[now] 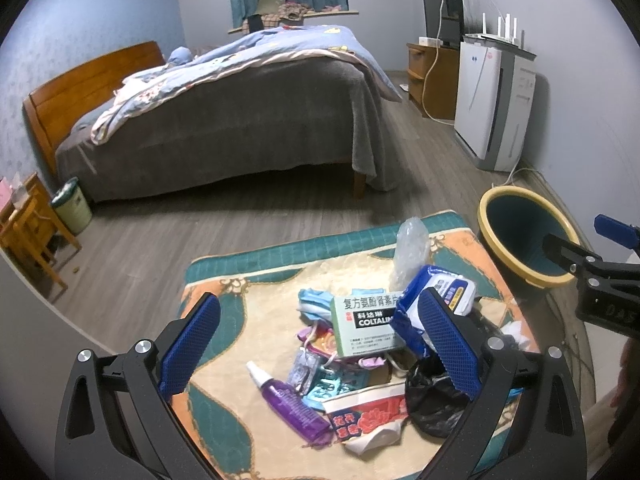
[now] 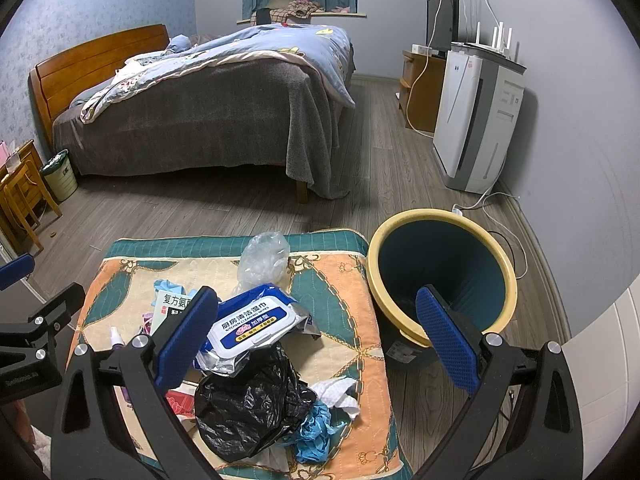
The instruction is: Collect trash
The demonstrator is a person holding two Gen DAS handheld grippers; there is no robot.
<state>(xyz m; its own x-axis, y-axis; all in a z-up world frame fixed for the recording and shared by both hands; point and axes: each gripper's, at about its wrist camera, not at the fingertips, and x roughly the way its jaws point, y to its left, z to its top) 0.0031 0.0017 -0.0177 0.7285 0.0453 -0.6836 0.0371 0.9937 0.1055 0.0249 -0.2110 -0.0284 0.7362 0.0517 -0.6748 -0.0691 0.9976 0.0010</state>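
Hovering over a litter-strewn patterned quilted mat [image 2: 332, 280].
Both grippers' blue fingers [image 1: 192, 344] spread, empty; yellow-rimmed teal plastic bin [image 2: 440, 264] beside crumpled black plastic bag [image 2: 248, 404].

The medicine box [image 1: 366, 326] reads "复方氨酚肾素片", "科达琳" and "COLTALIN". Right of the box, the wipes pack [image 2: 252, 326] reads "厨房清洁湿巾", "KITCHEN CLEANING WIPES" and "加厚型". In front of the box, the red wrapper's [image 1: 368, 416] print is unclear.
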